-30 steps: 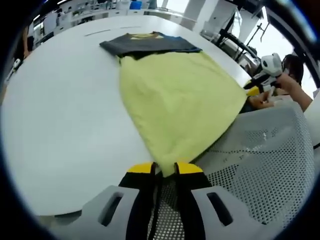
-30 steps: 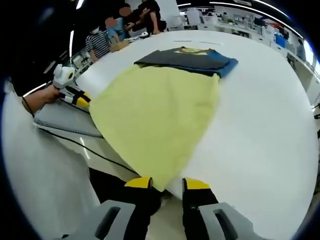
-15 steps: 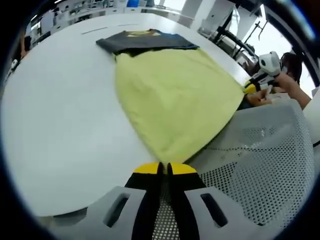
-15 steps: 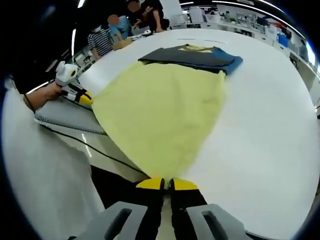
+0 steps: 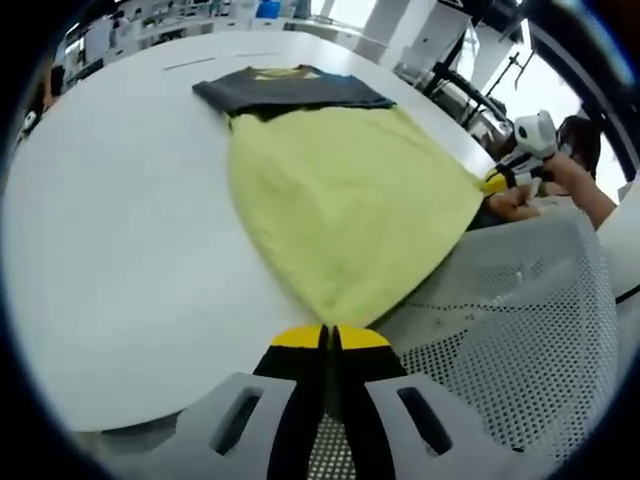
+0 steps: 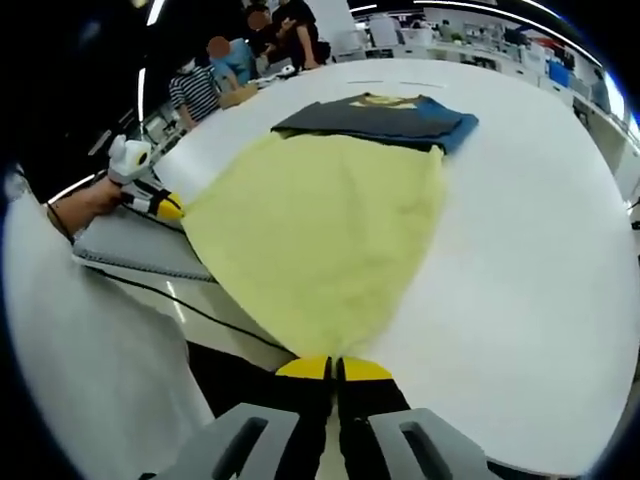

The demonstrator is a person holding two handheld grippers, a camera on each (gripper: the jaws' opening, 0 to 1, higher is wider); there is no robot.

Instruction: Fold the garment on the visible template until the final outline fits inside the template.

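Place: lab or open office | Signs: big white table [image 6: 540, 250], seated people [image 6: 215, 75], equipment benches [image 6: 470, 30] behind

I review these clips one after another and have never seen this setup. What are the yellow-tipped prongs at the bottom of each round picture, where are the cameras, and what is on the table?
There is no robot here: a person holds a two-jaw tool in each hand, and a fisheye camera rides on each tool, looking along its jaws. The prongs are those jaws. In the left gripper view the left gripper is shut on the near edge of a yellow garment; in the right gripper view the right gripper pinches another part of that edge. The cloth is spread over a white round table, its far end reaching a folded dark garment. A white mesh chair back stands beside the table.
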